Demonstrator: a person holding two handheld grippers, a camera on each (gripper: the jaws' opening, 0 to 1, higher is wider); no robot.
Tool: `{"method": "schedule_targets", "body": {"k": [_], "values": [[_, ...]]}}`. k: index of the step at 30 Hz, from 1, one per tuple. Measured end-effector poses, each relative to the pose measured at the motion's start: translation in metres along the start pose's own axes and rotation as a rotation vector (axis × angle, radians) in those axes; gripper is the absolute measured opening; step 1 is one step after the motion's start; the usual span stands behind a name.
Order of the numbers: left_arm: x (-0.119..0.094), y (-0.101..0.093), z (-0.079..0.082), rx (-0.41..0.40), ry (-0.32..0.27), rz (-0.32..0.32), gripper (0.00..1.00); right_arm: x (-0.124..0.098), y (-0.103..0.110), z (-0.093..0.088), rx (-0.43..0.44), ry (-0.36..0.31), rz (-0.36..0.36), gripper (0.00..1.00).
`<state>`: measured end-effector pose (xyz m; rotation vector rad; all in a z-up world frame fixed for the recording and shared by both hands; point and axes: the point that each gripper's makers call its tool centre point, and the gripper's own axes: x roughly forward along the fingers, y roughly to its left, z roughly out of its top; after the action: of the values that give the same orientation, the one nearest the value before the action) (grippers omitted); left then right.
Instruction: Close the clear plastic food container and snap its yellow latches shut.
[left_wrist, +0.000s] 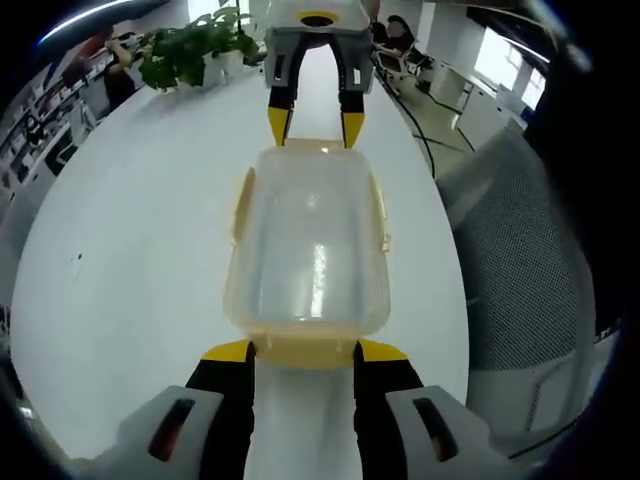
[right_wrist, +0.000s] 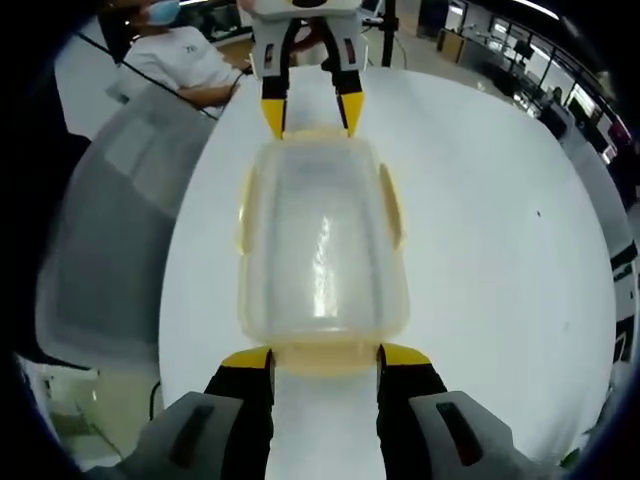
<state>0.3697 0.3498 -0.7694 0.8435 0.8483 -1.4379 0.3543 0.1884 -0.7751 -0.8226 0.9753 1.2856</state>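
Lidded clear plastic food container (left_wrist: 308, 255) with yellow latches (left_wrist: 300, 350) lies on the white table (left_wrist: 130, 260) between the left gripper (left_wrist: 303, 352) and right gripper (right_wrist: 325, 358), each with jaws spread apart at one end latch.

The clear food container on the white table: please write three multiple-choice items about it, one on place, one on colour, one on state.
1. Where does the container stand in relation to the two tools?
A. Between them, one tool at each short end
B. Beside both tools, off to one side
C. On the grey chair

2. What colour are the latches on the container's sides?
A. Red
B. Yellow
C. Blue

3. How does the left tool stand?
A. Open, one tip at each side of the near end latch
B. Shut flat on the table
C. Lifted high above the container

Right letters: 1 A, the right tool shows at the far end in the left gripper view; 2 B, they are pale yellow; 3 A, its tips are apart, flanking that latch.
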Motion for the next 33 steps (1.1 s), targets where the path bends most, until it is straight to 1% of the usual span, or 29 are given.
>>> {"method": "schedule_targets", "body": {"k": [11,24,33], "values": [[0.0043,-0.002,-0.0037,0.012,0.03,0.015,0.37,0.0045,0.0036,-0.0014,-0.002,-0.007,-0.013,0.39],[0.008,-0.0035,-0.0034,0.019,0.025,0.031,0.37,0.0046,0.004,-0.0026,-0.015,-0.03,-0.033,0.39],[0.0095,-0.0042,-0.0027,0.029,0.02,0.024,0.37,0.0041,0.0056,-0.0027,-0.008,-0.035,-0.027,0.39]]}}
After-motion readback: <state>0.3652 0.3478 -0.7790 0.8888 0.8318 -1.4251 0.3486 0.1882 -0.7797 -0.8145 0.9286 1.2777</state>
